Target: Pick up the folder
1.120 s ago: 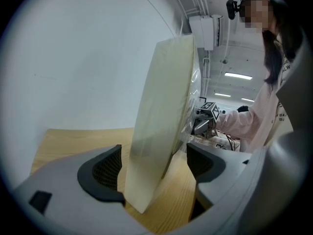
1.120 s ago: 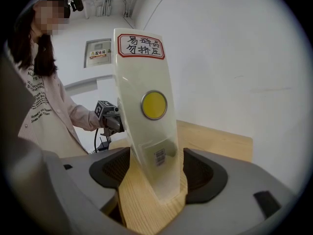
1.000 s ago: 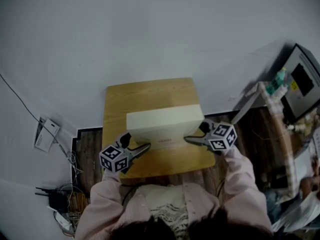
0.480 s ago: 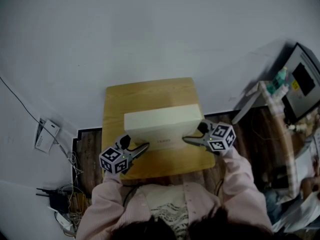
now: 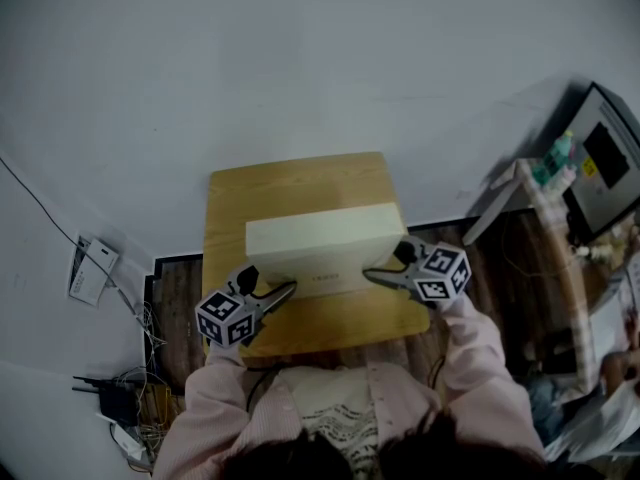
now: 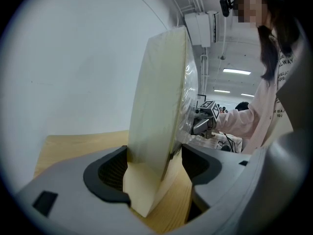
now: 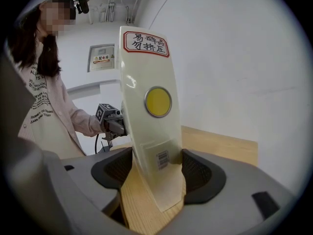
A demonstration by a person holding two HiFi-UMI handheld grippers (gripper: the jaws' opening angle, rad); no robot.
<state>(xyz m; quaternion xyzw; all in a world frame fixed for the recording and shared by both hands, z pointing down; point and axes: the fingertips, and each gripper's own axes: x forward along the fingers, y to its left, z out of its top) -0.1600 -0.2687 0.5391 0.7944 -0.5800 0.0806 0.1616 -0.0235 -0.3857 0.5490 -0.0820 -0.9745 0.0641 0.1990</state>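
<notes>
A thick cream box folder (image 5: pixel 320 246) stands on edge across the small wooden table (image 5: pixel 300 180). My left gripper (image 5: pixel 290 289) is at its left end. In the left gripper view both dark pads press the folder (image 6: pixel 161 102), one on each face, and my left gripper (image 6: pixel 154 168) is shut on it. My right gripper (image 5: pixel 372 276) is at the folder's right end. In the right gripper view the folder (image 7: pixel 146 106), with a yellow dot and a red-bordered label, sits between the jaws of my right gripper (image 7: pixel 156 168). Those jaws are closing and both pads touch it.
The table's near edge is close to the person's body. On the floor at left lie cables and a power strip (image 5: pixel 115 403) and a white device (image 5: pixel 92 268). Shelving and equipment (image 5: pixel 600 163) stand at right. A pale wall lies beyond the table.
</notes>
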